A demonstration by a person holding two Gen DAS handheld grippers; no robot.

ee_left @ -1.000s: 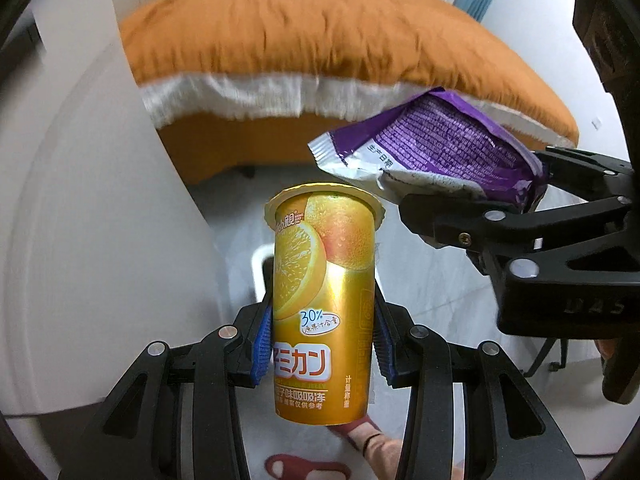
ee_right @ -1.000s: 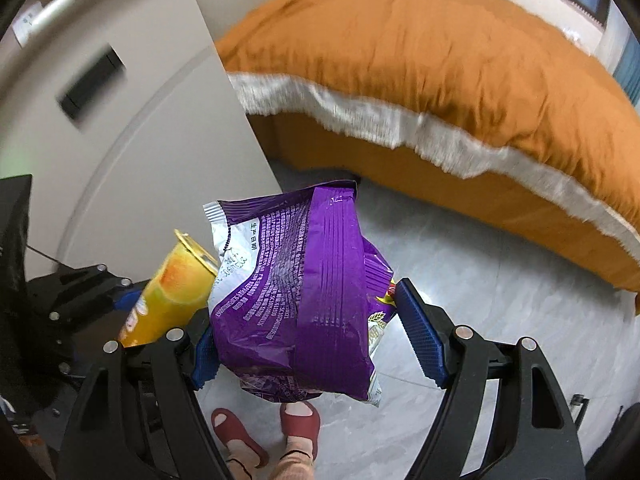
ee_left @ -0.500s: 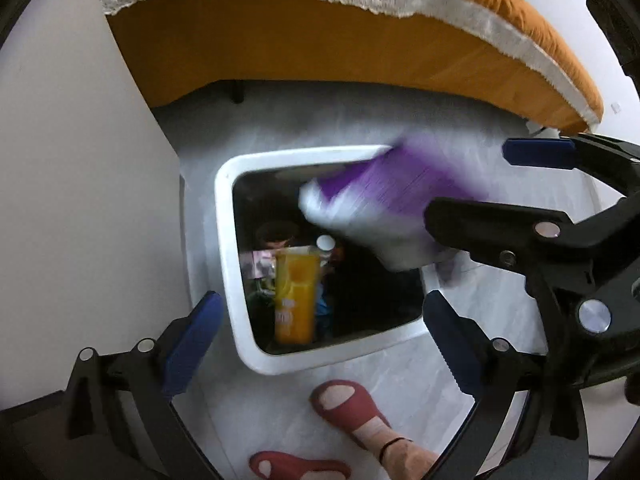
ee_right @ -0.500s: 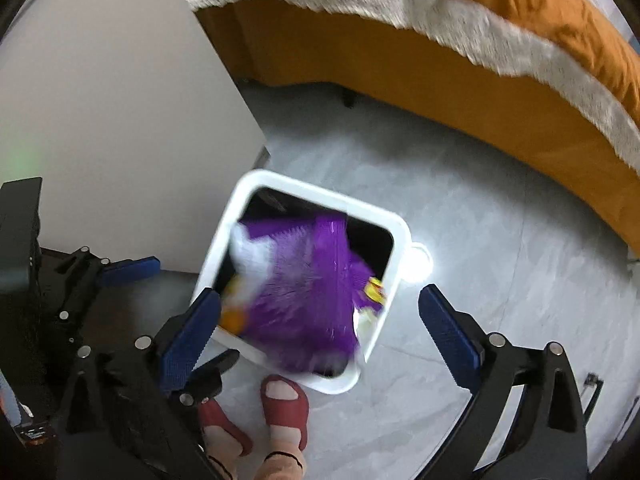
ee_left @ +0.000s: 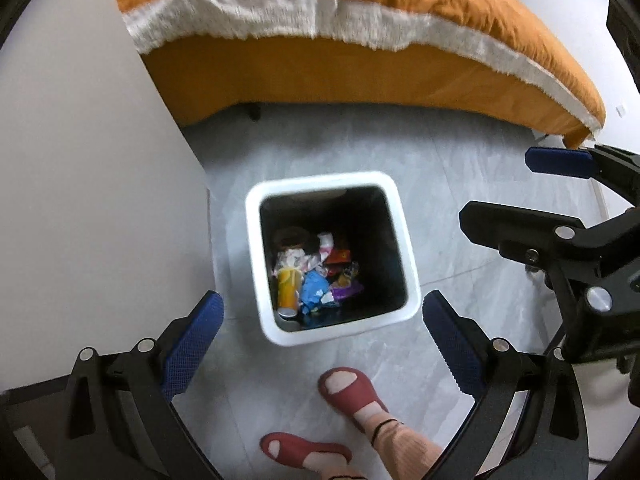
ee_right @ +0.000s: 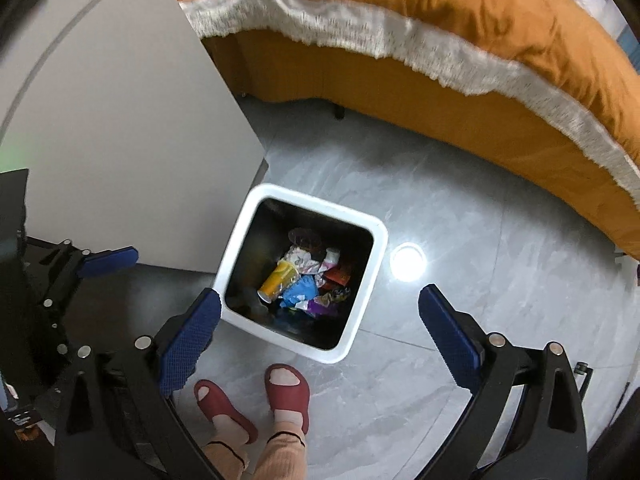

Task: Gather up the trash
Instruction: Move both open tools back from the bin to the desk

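Trash bin (ee_left: 408,240), white-rimmed and square, stands on the grey tiled floor (ee_left: 460,152) just beside a white cabinet panel (ee_left: 88,184), and I look almost straight down into it through both wrist views. At its dark bottom lies the orange juice can (ee_left: 289,289), on its side, touching a crumpled blue wrapper (ee_left: 314,290); a purple snack bag (ee_left: 347,289) sits just beside that, with red and white wrappers heaped behind. Print on these packages is too small for me to read from either view.

My left gripper (ee_left: 320,344) hangs above the near rim with its blue pads spread wide and nothing between them; its jaws have just been opening. My right gripper (ee_right: 320,332) is likewise spread wide and empty above the bin, its jaws also just opened; in the left view it juts in from the right edge.

Beyond the bin stands a bed with an orange cover (ee_right: 460,20) edged by a white fringe. A round glare spot (ee_right: 407,261) shines on the tiles near the bin. The person's feet in red slippers (ee_right: 287,392) stand close to the near rim.
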